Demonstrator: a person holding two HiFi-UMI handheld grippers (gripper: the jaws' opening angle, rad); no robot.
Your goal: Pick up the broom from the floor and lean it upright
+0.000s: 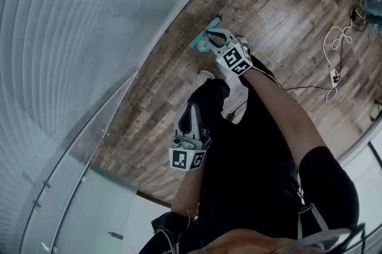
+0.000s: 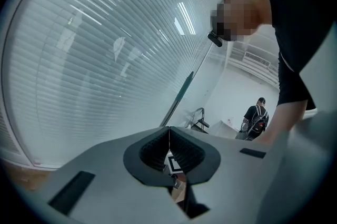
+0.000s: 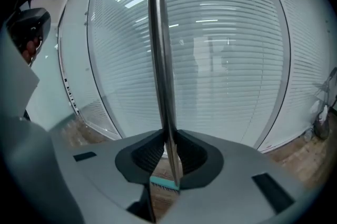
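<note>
The broom stands nearly upright against the blind-covered glass wall [image 1: 89,38]. Its teal head [image 1: 204,32] rests on the wood floor [image 1: 280,2]. In the right gripper view the metal handle [image 3: 160,60] rises straight up from between the jaws, with the teal head [image 3: 164,184] just below them. My right gripper [image 1: 210,38] is low on the handle, close above the head, and shut on it [image 3: 167,149]. My left gripper [image 1: 194,110] hangs nearer my body, shut with nothing in it [image 2: 169,136], and points toward the right gripper. Beyond it the broom handle [image 2: 181,92] slants upward.
A white cable [image 1: 337,41] with a plug block [image 1: 335,75] and a thin black cord lie on the floor to the right. Someone's shoes [image 1: 370,5] show at the top right. A person with a backpack [image 2: 256,115] stands far off by a stand.
</note>
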